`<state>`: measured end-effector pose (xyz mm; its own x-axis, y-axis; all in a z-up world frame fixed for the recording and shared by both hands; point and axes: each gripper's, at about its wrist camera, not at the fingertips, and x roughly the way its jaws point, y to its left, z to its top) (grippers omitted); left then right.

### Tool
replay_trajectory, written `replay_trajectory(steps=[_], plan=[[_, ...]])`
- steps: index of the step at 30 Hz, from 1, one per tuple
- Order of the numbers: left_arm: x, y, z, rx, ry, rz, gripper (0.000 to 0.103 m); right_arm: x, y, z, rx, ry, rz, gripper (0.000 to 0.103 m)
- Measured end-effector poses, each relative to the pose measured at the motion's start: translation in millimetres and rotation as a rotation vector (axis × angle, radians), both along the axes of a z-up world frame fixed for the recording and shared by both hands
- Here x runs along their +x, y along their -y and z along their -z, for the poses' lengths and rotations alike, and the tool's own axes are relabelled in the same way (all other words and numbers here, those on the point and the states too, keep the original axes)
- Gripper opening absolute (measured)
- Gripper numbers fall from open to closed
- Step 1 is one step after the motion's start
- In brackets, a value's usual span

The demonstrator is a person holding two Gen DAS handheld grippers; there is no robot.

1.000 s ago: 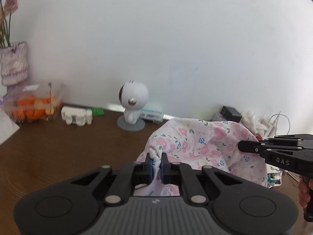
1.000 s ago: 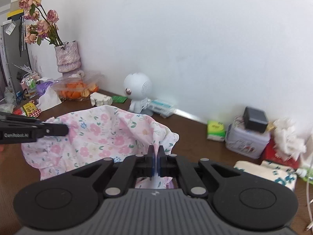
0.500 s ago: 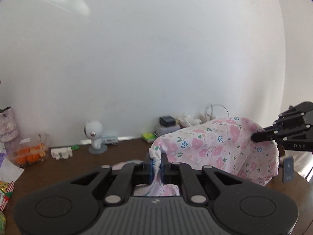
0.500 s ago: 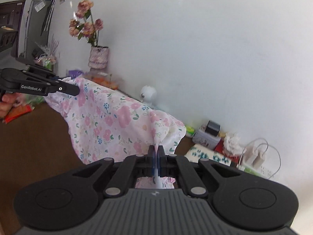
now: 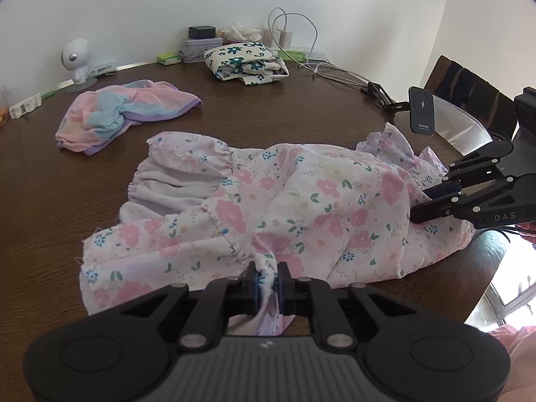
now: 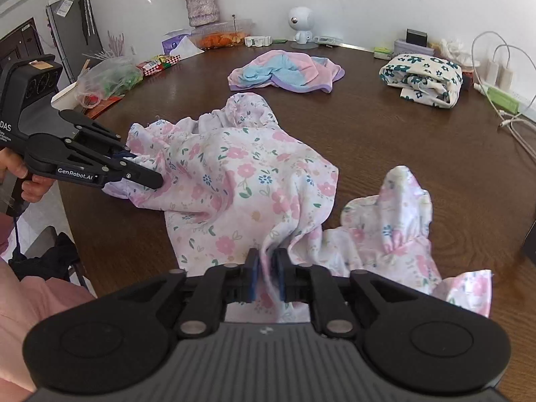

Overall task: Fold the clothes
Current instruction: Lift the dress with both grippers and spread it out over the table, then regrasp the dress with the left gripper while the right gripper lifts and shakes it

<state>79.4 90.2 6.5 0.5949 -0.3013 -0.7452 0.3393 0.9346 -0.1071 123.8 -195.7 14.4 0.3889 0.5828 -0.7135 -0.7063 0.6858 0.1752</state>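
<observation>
Floral garment (image 5: 294, 207) is down on the table (image 5: 301, 107) now — half a second ago it hung in the air between the two tongs. It lies spread but rumpled, near the front edge. Left tongs (image 5: 267, 283) pinch a bunched edge; right tongs (image 6: 267, 269) likewise pinch fabric. Judgement: lay-out done, smoothing or a fold comes next — both grips are still on.

dark wooden table (image 5: 301, 100) – floral dress (image 5: 284, 207), pink towel (image 5: 127, 110), folded cloth (image 5: 244, 62).
</observation>
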Motion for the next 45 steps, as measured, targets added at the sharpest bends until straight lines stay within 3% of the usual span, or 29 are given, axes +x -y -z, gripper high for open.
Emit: replay_trajectory(steps=[2,4,5,7,11,16,21,25,29,35,38,40,43,45], plan=[[-4.6,-1.4,-12.7,-0.017,0.045,0.005,0.036,-0.5,10.6,-2.4,0.056,-0.011,0.021,0.058],[-5.1,-8.4,-33.0,-0.060,0.116,0.009,0.077,1.5,27.2,-14.5,0.122,-0.002,0.063,0.062],[-3.7,-11.0,-42.3,-0.069,0.148,0.008,0.082,3.0,37.1,-21.5,0.149,0.008,0.092,0.069],[1.5,-14.6,-59.1,-0.067,0.199,0.002,0.087,6.5,54.7,-33.5,0.178,0.035,0.152,0.079],[37.3,-13.8,-74.4,0.004,0.222,-0.017,0.090,31.0,65.4,-34.8,0.091,0.068,0.247,0.079],[108.3,-0.6,-53.0,0.121,0.126,0.051,0.090,66.8,60.4,-23.4,-0.054,0.072,0.307,0.077],[154.9,20.6,-24.5,0.258,0.066,0.216,0.089,96.9,42.4,-6.3,-0.164,0.019,0.289,0.077],[172.6,33.0,-2.1,0.360,0.045,0.290,0.087,111.6,37.2,8.5,-0.215,-0.036,0.283,0.076],[178.4,35.1,8.5,0.372,0.021,0.341,0.078,116.5,35.0,17.2,-0.235,-0.065,0.273,0.068],[179.0,35.1,12.5,0.355,-0.012,0.366,0.068,121.4,32.7,21.8,-0.253,-0.081,0.263,0.038],[176.3,34.5,11.4,0.331,-0.024,0.374,0.051,121.3,35.0,20.1,-0.233,-0.094,0.260,0.015],[172.8,34.8,10.8,0.321,-0.028,0.374,0.030,120.0,36.6,18.8,-0.227,-0.095,0.262,0.013],[165.5,34.1,11.2,0.316,-0.028,0.341,0.010,113.4,43.0,14.0,-0.195,-0.081,0.276,0.010],[156.2,31.7,12.1,0.322,-0.010,0.318,0.007,106.6,49.4,8.9,-0.162,-0.061,0.292,0.007]])
